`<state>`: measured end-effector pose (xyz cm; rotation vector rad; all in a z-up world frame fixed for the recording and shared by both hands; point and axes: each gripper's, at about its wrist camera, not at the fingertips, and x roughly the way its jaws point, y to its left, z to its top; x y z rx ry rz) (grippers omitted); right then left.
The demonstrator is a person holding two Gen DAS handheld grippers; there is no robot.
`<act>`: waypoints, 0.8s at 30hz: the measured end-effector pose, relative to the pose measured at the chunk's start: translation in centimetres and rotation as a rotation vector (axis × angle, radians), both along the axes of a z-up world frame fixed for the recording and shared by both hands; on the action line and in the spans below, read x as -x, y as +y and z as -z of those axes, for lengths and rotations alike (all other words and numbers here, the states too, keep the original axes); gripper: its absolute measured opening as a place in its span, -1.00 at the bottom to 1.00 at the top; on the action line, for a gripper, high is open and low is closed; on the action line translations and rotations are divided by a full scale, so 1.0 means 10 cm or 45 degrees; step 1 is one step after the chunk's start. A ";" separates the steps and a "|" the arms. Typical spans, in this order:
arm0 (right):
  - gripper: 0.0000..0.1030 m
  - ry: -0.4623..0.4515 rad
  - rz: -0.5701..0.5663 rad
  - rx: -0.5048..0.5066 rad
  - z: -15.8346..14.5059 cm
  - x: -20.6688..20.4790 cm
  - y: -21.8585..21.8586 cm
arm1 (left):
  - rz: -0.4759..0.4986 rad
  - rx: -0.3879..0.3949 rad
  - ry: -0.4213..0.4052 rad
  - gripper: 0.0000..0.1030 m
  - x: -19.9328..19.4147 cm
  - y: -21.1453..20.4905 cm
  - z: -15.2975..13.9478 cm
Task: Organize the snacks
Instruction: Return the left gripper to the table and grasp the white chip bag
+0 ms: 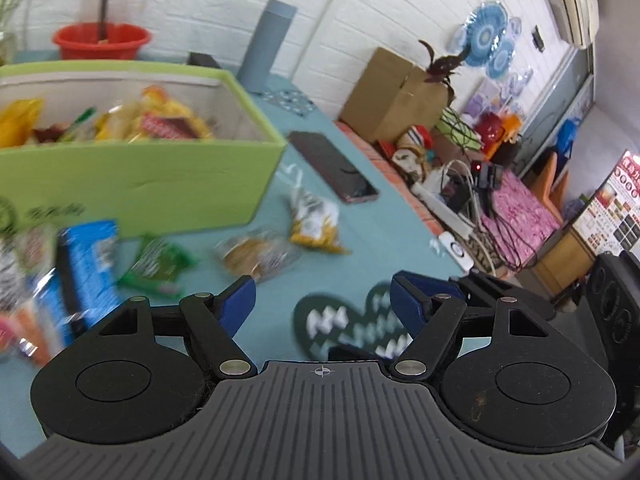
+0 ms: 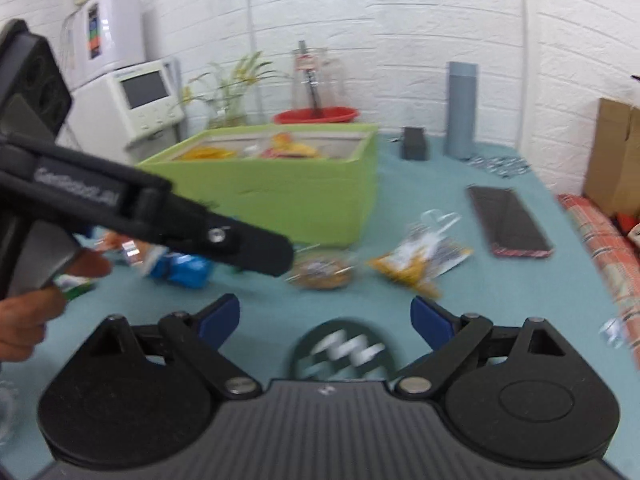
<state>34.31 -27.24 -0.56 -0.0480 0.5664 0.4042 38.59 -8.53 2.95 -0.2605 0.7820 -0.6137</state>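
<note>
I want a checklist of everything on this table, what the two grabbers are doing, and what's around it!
Surface: teal table, mostly covered.
Job's things: green box holding snacks; yellow packet, clear cookie bag, blue packet and green packet lying loose in front of it.
Clutter: phone, grey tube, dark patterned mat.
Grippers: left gripper open, empty; right gripper open, empty.
Cables: tangle beside the table.
Surroundings: white brick wall, cardboard box, red basin.

Bare teal table [image 2: 500, 300] lay open ahead of the snack packets [image 2: 416, 264]; the green box [image 2: 280, 196] blocked the far side; a phone [image 2: 508, 220] lay to the right.
</note>
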 end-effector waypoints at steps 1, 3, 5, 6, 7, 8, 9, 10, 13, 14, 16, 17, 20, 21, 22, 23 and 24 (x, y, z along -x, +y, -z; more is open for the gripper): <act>0.79 -0.005 0.022 0.013 -0.01 -0.13 -0.08 | -0.004 0.008 0.005 0.16 -0.11 -0.09 -0.02; 0.79 -0.008 0.031 0.030 -0.02 -0.42 -0.22 | -0.003 0.020 0.038 0.06 -0.35 -0.26 -0.04; 0.78 -0.003 0.002 0.055 0.02 -0.67 -0.29 | -0.018 0.007 0.083 -0.04 -0.61 -0.43 0.01; 0.78 0.007 -0.027 0.070 0.05 -0.78 -0.31 | -0.027 -0.007 0.101 -0.10 -0.71 -0.50 0.04; 0.78 0.021 -0.060 0.080 0.09 -0.88 -0.30 | -0.038 -0.023 0.124 -0.12 -0.81 -0.57 0.08; 0.78 0.042 -0.105 0.088 0.14 -0.97 -0.29 | -0.044 -0.033 0.141 -0.16 -0.88 -0.62 0.13; 0.78 0.065 -0.144 0.096 0.20 -1.05 -0.26 | -0.052 -0.038 0.157 -0.20 -0.93 -0.65 0.17; 0.78 0.084 -0.172 0.105 0.26 -1.13 -0.23 | -0.057 -0.043 0.177 -0.22 -0.97 -0.67 0.23; 0.79 0.103 -0.196 0.095 0.37 -1.24 -0.16 | -0.059 -0.082 0.228 -0.43 -1.06 -0.73 0.37; 0.79 0.101 -0.184 0.094 0.36 -1.20 -0.13 | -0.070 -0.119 0.211 -0.57 -1.04 -0.74 0.39; 0.79 0.104 -0.188 0.103 0.33 -1.08 -0.09 | -0.041 -0.162 0.181 -0.62 -0.94 -0.73 0.39; 0.79 0.111 -0.197 0.111 0.32 -0.99 -0.06 | -0.036 -0.165 0.183 -0.63 -0.88 -0.72 0.38; 0.79 0.129 -0.212 0.124 0.28 -0.60 0.05 | 0.014 -0.183 0.175 -0.64 -0.54 -0.66 0.38; 0.79 0.138 -0.219 0.117 0.28 -0.45 0.09 | 0.033 -0.183 0.171 -0.67 -0.38 -0.63 0.38; 0.79 0.143 -0.222 0.117 0.27 -0.30 0.13 | 0.044 -0.179 0.177 -0.67 -0.22 -0.59 0.38; 0.79 0.149 -0.232 0.118 0.28 -0.11 0.20 | 0.059 -0.167 0.184 -0.67 -0.06 -0.53 0.39; 0.79 0.148 -0.239 0.117 0.28 0.06 0.27 | 0.063 -0.155 0.195 -0.63 0.12 -0.45 0.40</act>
